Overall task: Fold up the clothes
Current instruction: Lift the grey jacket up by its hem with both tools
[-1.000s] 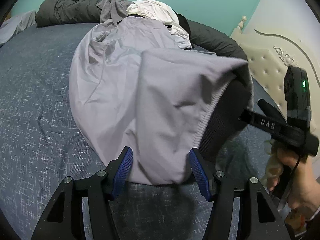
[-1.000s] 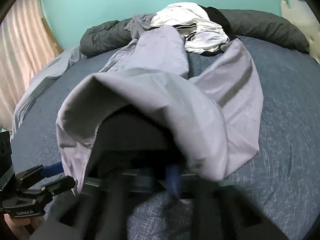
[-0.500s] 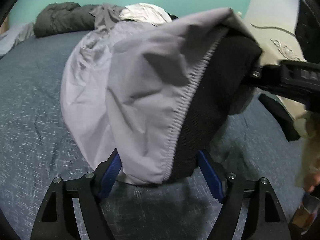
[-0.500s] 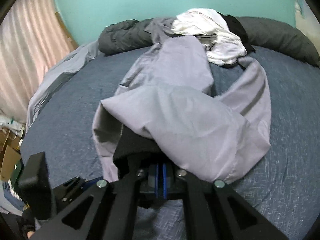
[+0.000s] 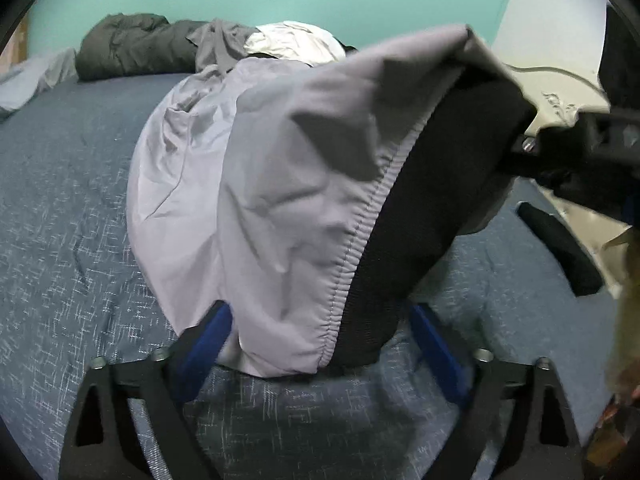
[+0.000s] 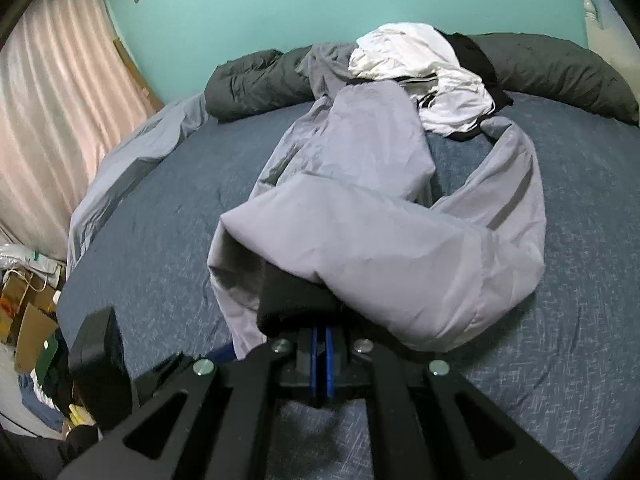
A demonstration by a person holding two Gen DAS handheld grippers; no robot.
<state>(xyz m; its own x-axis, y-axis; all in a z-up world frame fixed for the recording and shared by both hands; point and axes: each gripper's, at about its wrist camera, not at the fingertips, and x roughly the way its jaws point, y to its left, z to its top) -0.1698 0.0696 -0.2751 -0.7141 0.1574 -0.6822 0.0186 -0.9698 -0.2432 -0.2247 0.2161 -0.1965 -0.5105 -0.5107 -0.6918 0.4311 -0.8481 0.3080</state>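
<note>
Teal wall (image 6: 280, 4) and a bed (image 6: 160, 216) with a blue flecked cover form the setting. Right gripper (image 6: 321, 342): its jaws are pressed together, pinching the black inner waistband of the grey trousers (image 6: 360, 248) and lifting that end clear of the bed. Seen from the left wrist, the same gripper (image 5: 532, 148) enters from the right and grips the raised black lining at the top corner. Left gripper (image 5: 316, 340): its jaws are opening, spread wide, with the hanging lower fold of the trousers (image 5: 280, 200) between the blue pads (image 5: 204, 344); the left pad lies against the cloth edge, the right pad stands apart from it, and neither presses on it. A gathered elastic seam runs diagonally down the lifted part, dividing pale grey shell from black lining. From the held end the trousers trail away across the bed, one leg straight toward the far side, the other curving off to the right in the right wrist view. Beyond the legs lies a heap of white and black clothes (image 6: 424, 64), resting against a rolled dark grey duvet (image 6: 256, 80) along the wall. A pale grey sheet (image 6: 132, 168) drapes the bed's left edge beside a pink curtain (image 6: 52, 112). A cream headboard (image 5: 560, 108) stands at the right.
</note>
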